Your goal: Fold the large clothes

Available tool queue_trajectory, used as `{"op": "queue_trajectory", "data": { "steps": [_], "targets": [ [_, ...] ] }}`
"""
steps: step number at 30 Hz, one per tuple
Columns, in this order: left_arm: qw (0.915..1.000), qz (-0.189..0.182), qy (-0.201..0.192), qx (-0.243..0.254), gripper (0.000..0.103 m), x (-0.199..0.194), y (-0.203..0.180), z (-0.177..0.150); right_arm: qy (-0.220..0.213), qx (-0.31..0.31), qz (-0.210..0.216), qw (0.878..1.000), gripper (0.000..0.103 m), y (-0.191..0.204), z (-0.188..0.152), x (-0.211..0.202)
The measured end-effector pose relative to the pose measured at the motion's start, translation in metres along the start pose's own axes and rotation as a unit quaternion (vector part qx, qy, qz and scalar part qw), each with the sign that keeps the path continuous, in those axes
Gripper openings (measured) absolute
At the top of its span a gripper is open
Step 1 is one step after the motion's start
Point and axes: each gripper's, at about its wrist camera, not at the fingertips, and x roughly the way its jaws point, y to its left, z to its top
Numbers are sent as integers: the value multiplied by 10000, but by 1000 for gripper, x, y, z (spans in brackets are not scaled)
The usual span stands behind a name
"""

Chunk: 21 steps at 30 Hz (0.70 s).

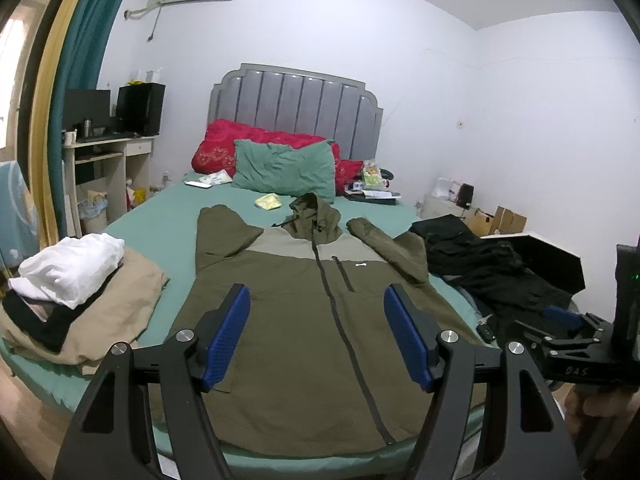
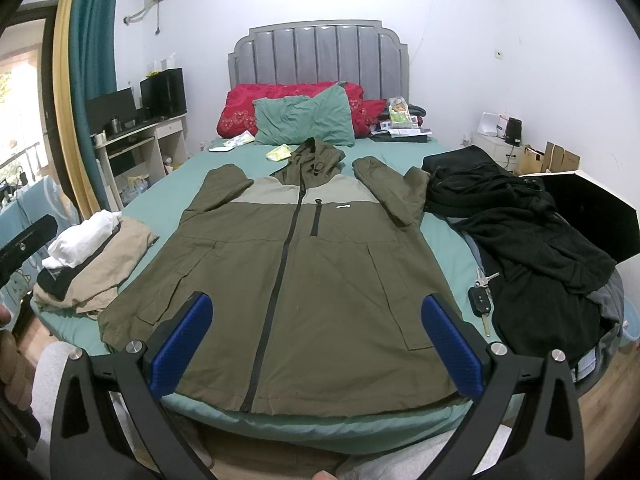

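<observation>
Jacket (image 2: 304,280) lies flat on the bed (image 2: 448,240), front up, zipper closed, hood (image 2: 316,156) toward the far pillows (image 2: 304,120), both sleeves folded back up beside the shoulders. Hem sits at the near bed edge.

Left gripper (image 1: 316,336): jaws wide apart, nothing between them, held above the jacket's lower half. Right gripper (image 2: 318,344): jaws wide apart, holding nothing, above the hem.

Left of jacket: stack of folded clothes (image 2: 96,264), tan under white. Right of jacket: black garments (image 2: 520,232) in a loose pile. Keys (image 2: 480,296) lie on the sheet between jacket and black pile, just beside the jacket's right edge.
</observation>
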Motion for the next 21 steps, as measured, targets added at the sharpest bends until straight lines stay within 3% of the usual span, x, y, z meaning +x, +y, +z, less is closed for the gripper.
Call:
{"op": "queue_trajectory", "data": {
  "steps": [7,21],
  "targets": [
    [9998,187,-13,60,73,0,-5,0,-7,2,-3,10000,102,0,0,0],
    [9999,144,-34,39,73,-4,-10,-1,-11,36,1,10000,102,0,3,-1]
  ]
}}
